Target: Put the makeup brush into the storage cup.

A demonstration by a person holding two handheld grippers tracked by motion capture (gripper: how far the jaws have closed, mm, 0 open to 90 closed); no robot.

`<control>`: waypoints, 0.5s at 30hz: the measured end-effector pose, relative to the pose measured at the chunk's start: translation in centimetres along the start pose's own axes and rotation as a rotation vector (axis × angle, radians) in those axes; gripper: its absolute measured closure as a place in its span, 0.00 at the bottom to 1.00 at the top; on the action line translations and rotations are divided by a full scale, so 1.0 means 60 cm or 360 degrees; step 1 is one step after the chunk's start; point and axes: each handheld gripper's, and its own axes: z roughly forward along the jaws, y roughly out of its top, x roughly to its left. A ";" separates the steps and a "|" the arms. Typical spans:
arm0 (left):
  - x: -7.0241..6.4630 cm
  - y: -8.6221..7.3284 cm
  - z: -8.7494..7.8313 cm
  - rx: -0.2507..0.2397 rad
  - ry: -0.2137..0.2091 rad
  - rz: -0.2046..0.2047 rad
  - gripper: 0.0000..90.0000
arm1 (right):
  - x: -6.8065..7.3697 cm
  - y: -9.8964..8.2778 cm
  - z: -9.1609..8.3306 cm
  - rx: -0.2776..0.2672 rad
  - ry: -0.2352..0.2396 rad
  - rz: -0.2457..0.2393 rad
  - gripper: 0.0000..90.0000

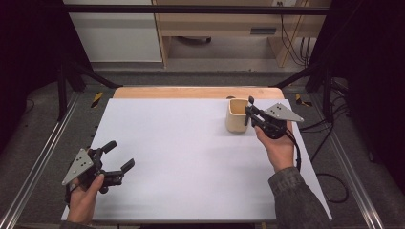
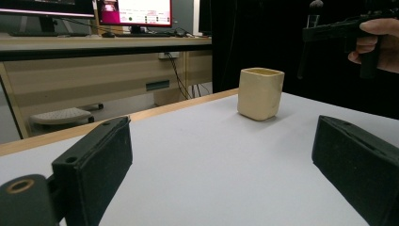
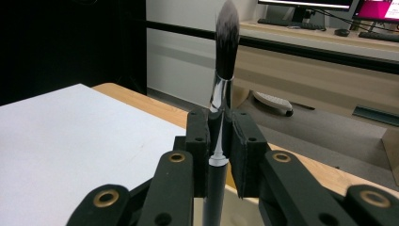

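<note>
Right claw (image 3: 220, 141) around half-hidden brush (image 3: 225, 56)

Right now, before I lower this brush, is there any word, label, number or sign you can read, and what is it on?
No legible text anywhere.
Monitor behind the table: coloured window, writing too small and blurred.
Cup: plain, no label.
Brush in the right gripper: no marking visible.
Floor stripes: yellow-black hazard tape, no words.

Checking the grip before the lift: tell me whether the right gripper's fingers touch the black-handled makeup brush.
Touching. In the right gripper view, the right gripper's black fingers press both sides of the black-handled makeup brush, upright between them, with no gap.
</note>
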 end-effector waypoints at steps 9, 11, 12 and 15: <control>0.000 0.000 0.000 0.0001 -0.0002 0.0000 0.06 | -0.007 0.013 0.016 0.0019 -0.0007 -0.0017 0.88; 0.000 0.000 0.000 0.0003 -0.0002 -0.0001 0.06 | -0.009 0.015 0.019 0.0016 -0.0013 -0.0021 0.88; 0.000 0.000 0.000 0.0004 -0.0003 0.0000 0.06 | -0.009 0.016 0.020 0.0016 -0.0011 -0.0016 0.88; 0.001 0.000 0.000 0.0003 -0.0003 -0.0001 0.06 | -0.011 0.019 0.023 0.0011 -0.0016 -0.0010 0.88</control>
